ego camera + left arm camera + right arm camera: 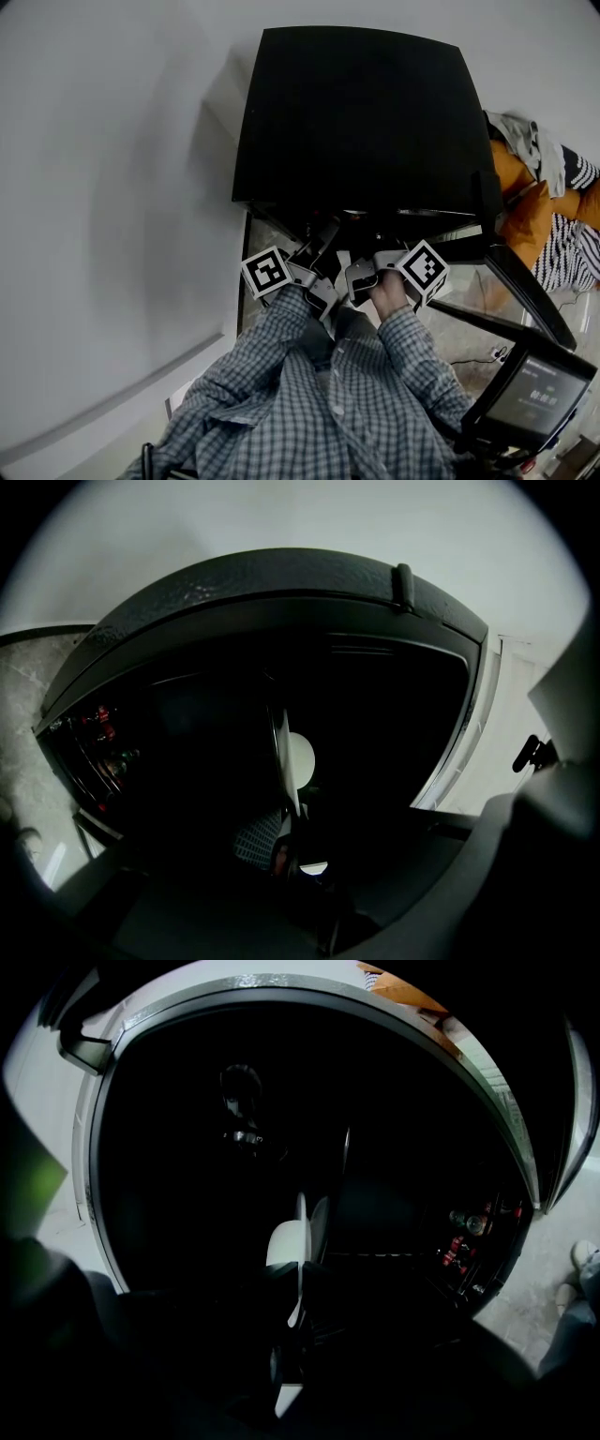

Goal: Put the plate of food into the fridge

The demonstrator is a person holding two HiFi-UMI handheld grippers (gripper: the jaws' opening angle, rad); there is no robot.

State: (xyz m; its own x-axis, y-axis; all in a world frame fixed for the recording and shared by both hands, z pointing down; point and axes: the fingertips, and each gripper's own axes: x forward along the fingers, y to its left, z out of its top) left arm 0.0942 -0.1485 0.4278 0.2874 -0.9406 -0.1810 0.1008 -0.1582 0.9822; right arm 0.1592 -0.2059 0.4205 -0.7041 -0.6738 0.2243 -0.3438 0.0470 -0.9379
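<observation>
The black fridge (356, 112) stands open, and both grippers reach into its dark inside. In the left gripper view the white plate (286, 761) shows edge-on along the line of my left gripper (298, 846), with a pale round shape (303, 755) on one face. In the right gripper view the plate (300, 1241) also shows edge-on, its rim running down into my right gripper (295, 1335), which is shut on it. From the head view, the left gripper (319, 253) and right gripper (367, 262) sit close together under the fridge's front edge, and the plate is hidden.
The fridge door (530, 295) swings out to the right, with bottles and cans on its shelves (464, 1232). A white wall runs along the left. Orange and striped cloth (539, 211) lies right of the fridge, and a screen (539, 394) sits at the lower right.
</observation>
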